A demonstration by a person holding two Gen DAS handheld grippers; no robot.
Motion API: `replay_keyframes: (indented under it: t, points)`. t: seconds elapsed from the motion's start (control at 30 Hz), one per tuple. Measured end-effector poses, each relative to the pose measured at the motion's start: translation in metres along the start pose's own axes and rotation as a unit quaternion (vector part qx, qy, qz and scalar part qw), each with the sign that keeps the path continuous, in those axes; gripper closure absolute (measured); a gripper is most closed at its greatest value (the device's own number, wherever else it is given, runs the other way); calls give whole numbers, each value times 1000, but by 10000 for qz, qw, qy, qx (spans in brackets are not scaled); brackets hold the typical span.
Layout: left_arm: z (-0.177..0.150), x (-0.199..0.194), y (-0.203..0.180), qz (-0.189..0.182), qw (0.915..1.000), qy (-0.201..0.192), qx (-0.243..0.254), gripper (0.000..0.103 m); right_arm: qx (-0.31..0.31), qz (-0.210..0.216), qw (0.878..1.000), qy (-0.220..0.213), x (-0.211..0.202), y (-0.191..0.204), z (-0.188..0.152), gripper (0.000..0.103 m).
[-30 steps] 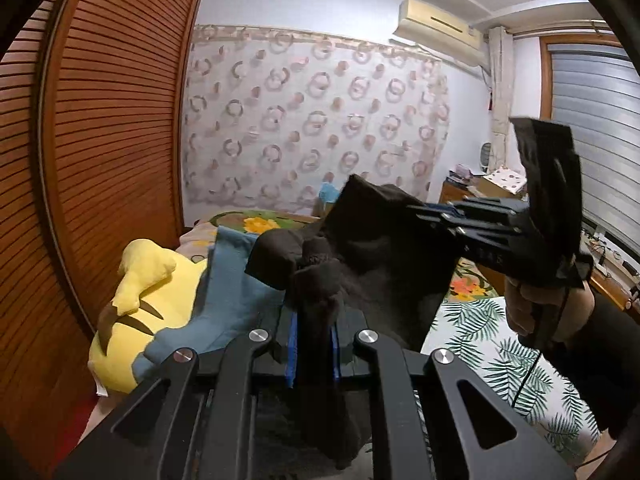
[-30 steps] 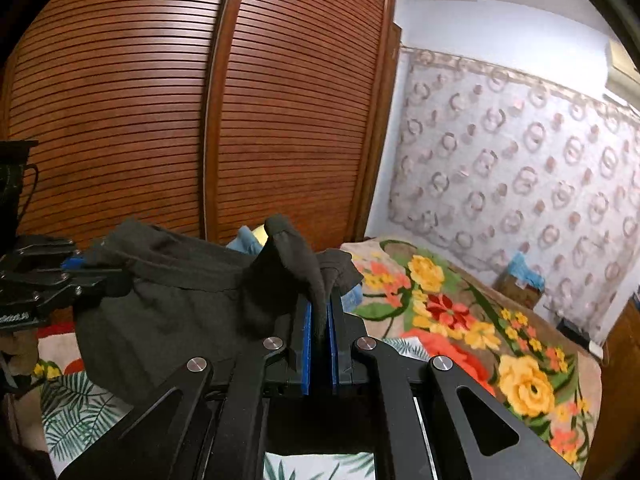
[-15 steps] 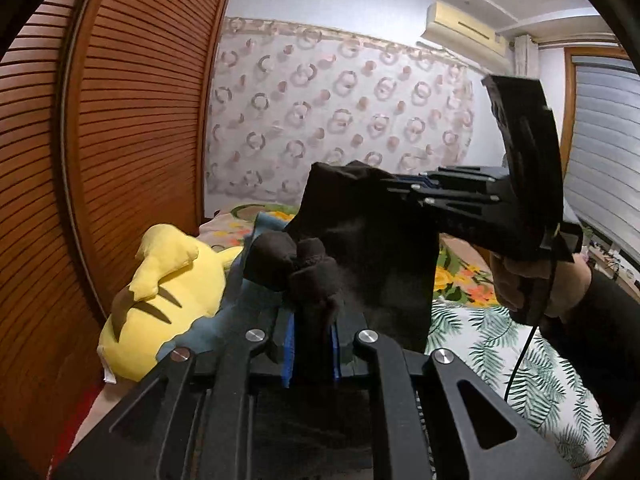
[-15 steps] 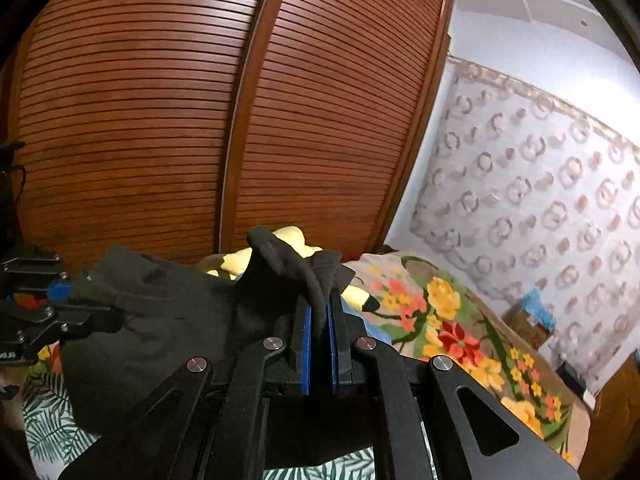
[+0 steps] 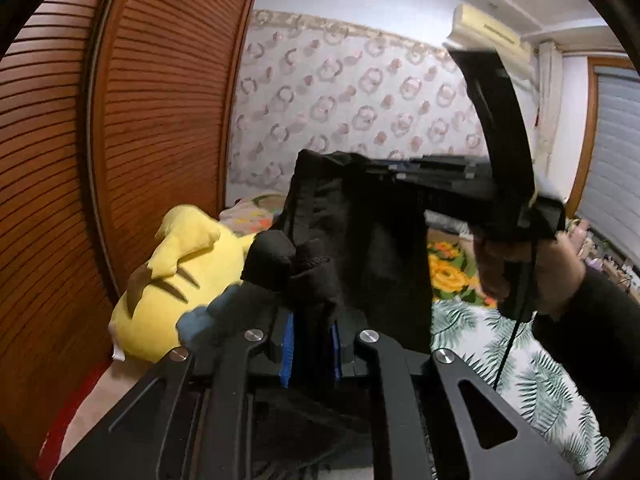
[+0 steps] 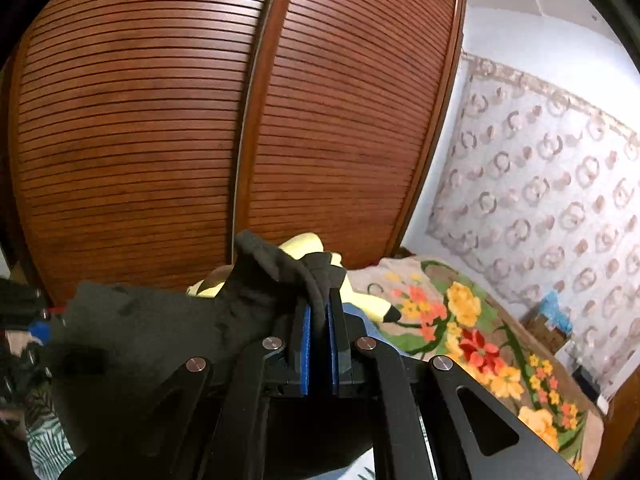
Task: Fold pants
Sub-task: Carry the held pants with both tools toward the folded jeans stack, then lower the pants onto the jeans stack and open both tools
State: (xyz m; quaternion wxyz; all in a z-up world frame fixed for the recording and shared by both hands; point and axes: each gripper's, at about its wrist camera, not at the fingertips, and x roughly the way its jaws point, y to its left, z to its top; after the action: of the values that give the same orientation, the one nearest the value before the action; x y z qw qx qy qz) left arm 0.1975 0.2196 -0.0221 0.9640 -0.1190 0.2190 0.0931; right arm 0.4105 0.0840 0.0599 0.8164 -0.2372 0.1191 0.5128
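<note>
The dark pants (image 5: 360, 240) hang in the air between my two grippers, above the bed. My left gripper (image 5: 312, 320) is shut on a bunched edge of the pants. My right gripper (image 6: 318, 316) is shut on another bunched edge of the pants (image 6: 160, 328). In the left wrist view the right gripper (image 5: 384, 170) is ahead and to the right, held by a hand, with the fabric stretched down from it. In the right wrist view the left gripper shows only as a blurred dark shape at the far left edge.
A yellow plush toy (image 5: 168, 280) with a blue cloth lies by the brown slatted wardrobe doors (image 6: 200, 140). The bed has a leaf-print sheet (image 5: 520, 368) and a floral blanket (image 6: 472, 332). A patterned curtain (image 5: 340, 100) covers the back wall.
Both grippers have risen and tilted upward with the pants held between them. The right gripper has come closer to the left, and the fabric hangs more vertically.
</note>
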Motion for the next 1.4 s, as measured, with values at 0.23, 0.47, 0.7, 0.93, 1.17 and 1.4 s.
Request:
replay_keyframes:
  t: [0.23,0.47,0.7,0.93,1.17,1.4]
  points:
    - [-7,1,7,102,9998,126,-137,88,155,5,9996,243,5,3,-2,96]
    - [-11,1,11,55,9996,157,-216,74,353,-70,9989,309,2,0,9,81]
    - [-10,1,8,63,9997,195,-123,53,468,-64,9985,273,-9,0,3,74]
    - [-3,-13,4,260,9996,-101,-48,49,643,105,9975,270,-13,-4,-5,74]
    - [-5,-6,12,794,9968,47,96,49,705,118,9962,491,9,-13,-16,74]
    - [-18,7,25,949,9948,372,0,49,1026,33,9921,728,41,-24,-26,74]
